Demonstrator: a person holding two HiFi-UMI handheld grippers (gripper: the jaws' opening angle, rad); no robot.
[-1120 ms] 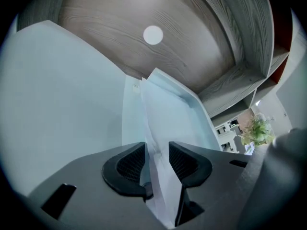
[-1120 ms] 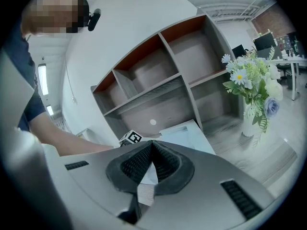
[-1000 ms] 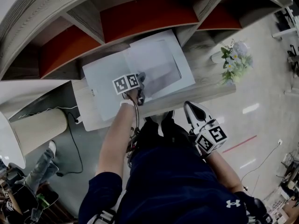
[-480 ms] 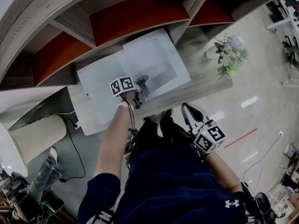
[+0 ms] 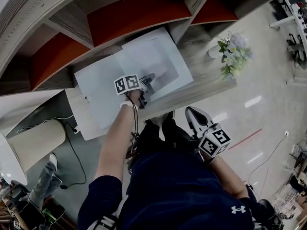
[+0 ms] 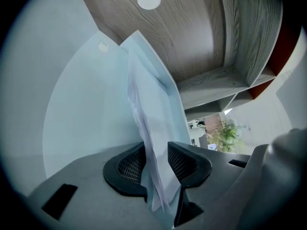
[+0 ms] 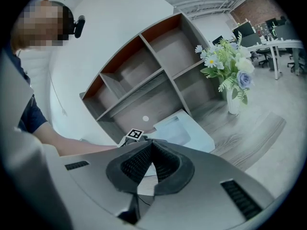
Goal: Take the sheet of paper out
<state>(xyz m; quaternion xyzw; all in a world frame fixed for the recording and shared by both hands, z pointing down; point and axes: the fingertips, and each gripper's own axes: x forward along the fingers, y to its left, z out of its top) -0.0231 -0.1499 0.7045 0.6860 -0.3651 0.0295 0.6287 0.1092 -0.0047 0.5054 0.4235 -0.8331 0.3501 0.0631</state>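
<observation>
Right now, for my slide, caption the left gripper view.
Left gripper, jaws closing, with the sheet of paper between them.

Not much headroom at the back: the bench [image 5: 201,75] is boxed in by the shelf unit [image 5: 144,13], so the folder [image 5: 98,95] can only be reached from the front edge. The middle of the folder is taken up by the left tool [image 6: 154,152], jaws closing with the sheet [image 6: 148,109] standing between them. The right end is blocked by the flower vase [image 5: 230,56], though a bare strip of wood is seen between it and the folder. The left side is crowded by a beige cylinder [image 5: 36,143] and a cable [image 5: 76,147] trailed over the floor [image 5: 259,80]. Open floor is found off the front right, where the right tool [image 5: 190,113] is held pinched together.
</observation>
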